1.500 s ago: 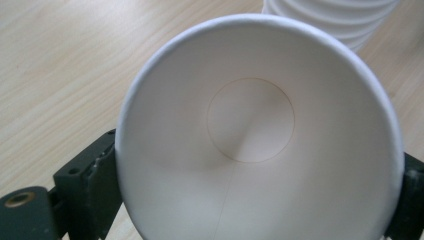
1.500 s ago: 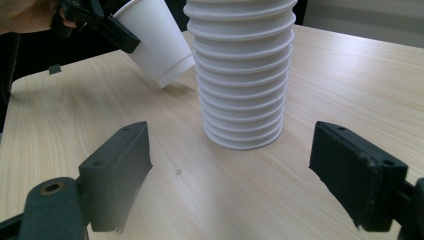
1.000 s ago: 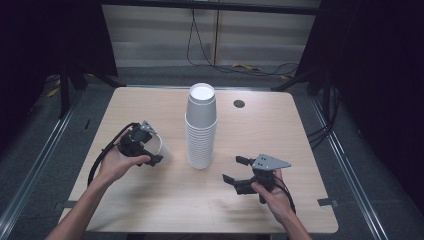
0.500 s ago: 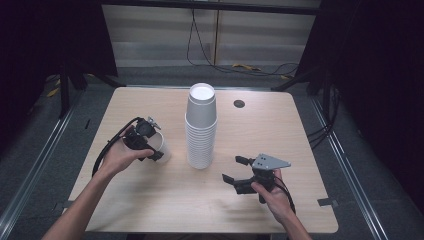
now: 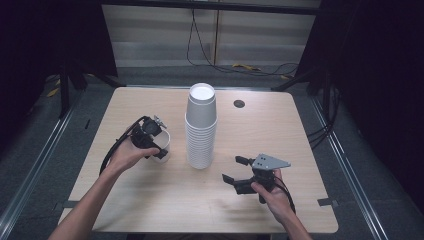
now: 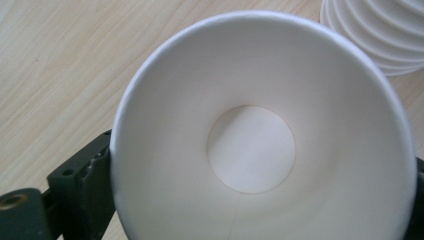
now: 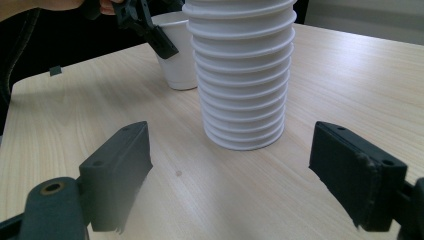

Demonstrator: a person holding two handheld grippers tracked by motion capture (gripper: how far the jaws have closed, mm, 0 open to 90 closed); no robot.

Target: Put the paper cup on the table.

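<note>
High view: left gripper [image 5: 159, 148] fingers pinch 1 cup [image 5: 164, 142] beside the stack [image 5: 201, 127]; right gripper [image 5: 235, 171] fingers spread; a careless swing could topple it.

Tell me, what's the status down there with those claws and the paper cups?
Left gripper around single cup, standing upright on table. Right gripper open, empty, facing cup stack. Nothing between it and the stack.

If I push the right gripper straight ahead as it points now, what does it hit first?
Most likely the cup stack: it stands dead ahead between the open jaws of the right gripper, with bare table before it. The single cup sits farther back, to the left.
</note>
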